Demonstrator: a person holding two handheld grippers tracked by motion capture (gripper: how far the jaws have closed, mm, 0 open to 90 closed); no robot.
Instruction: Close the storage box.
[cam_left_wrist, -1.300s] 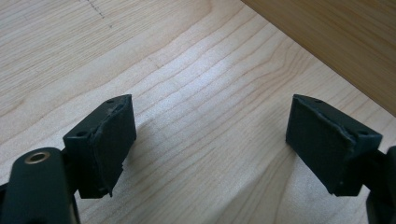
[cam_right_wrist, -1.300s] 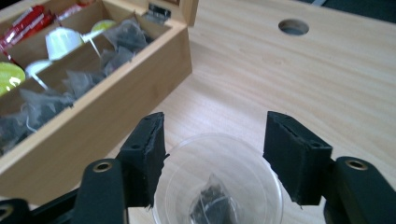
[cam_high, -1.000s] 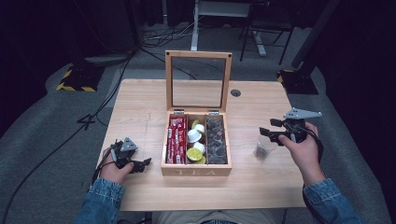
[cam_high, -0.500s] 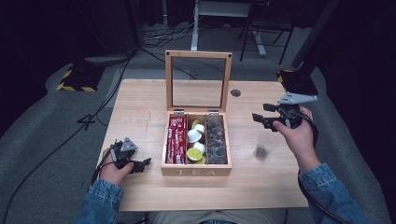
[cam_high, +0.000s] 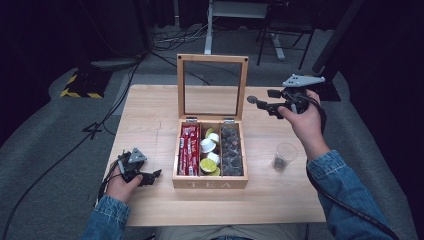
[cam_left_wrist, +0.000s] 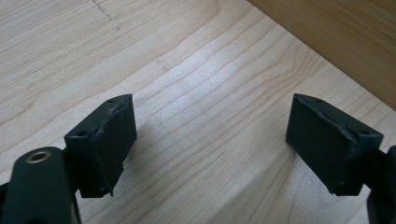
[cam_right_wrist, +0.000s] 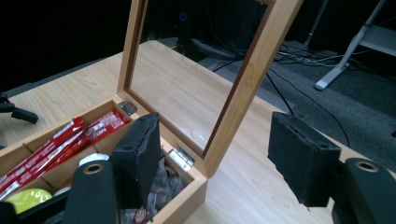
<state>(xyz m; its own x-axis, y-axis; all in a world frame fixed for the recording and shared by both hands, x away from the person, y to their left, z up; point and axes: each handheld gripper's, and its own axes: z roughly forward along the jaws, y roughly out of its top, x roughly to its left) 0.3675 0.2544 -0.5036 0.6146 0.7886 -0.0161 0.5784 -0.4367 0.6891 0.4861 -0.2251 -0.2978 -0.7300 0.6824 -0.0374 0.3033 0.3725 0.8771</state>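
Observation:
A wooden tea box (cam_high: 210, 183) stands mid-table with its glass-paned lid (cam_high: 243, 85) upright. Red packets (cam_high: 188, 150) fill its left compartment, white and green capsules (cam_high: 209, 152) the middle, dark wrapped pieces (cam_high: 231, 150) the right. My right gripper (cam_high: 261, 97) is raised beside the lid's right edge, open and holding nothing. In the right gripper view the lid frame (cam_right_wrist: 247, 79) rises just ahead of the right gripper (cam_right_wrist: 219, 158). My left gripper (cam_high: 151, 177) rests open on the table left of the box; in its own view the left gripper (cam_left_wrist: 210, 140) has bare wood between its pads.
A clear plastic cup (cam_high: 284, 156) with something dark at its bottom stands right of the box, under my right forearm. The light wooden table (cam_high: 150, 110) is bare behind and left of the box. Beyond it lie dark floor, cables and desk legs.
My right hand has risen from beside the cup and moved away and left, up to the lid's right edge. Its jaws keep the same gap. The left hand has stayed put.

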